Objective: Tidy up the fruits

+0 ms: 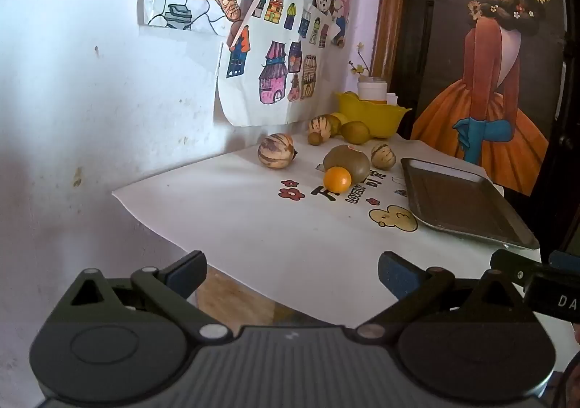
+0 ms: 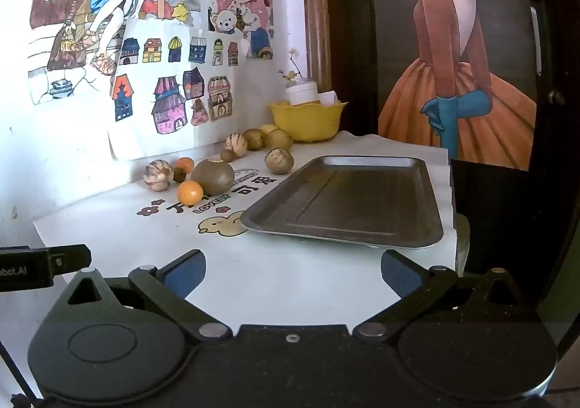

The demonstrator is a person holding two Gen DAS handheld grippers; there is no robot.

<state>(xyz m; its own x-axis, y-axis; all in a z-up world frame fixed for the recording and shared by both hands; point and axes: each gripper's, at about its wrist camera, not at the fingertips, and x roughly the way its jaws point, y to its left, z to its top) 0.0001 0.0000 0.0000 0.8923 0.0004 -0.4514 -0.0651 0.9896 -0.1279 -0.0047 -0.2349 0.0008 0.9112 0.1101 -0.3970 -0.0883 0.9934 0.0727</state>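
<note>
Several fruits lie on a white printed cloth (image 1: 253, 227) near the wall: a small orange fruit (image 1: 337, 179) in front of a large brown-green one (image 1: 348, 161), striped melons (image 1: 275, 150) and green ones (image 1: 356, 132). The orange fruit (image 2: 190, 191) and large brown-green fruit (image 2: 212, 176) also show in the right wrist view. A metal tray (image 2: 348, 201) lies bare to the right; it also shows in the left wrist view (image 1: 460, 205). My left gripper (image 1: 291, 274) is open and holds nothing, at the table's near edge. My right gripper (image 2: 293, 272) is open and holds nothing, just before the tray.
A yellow bowl (image 2: 308, 120) stands at the back corner with a white jar (image 2: 301, 91) behind it. Drawings hang on the wall to the left. A dark door with a poster stands to the right. The table edge drops off at the near left.
</note>
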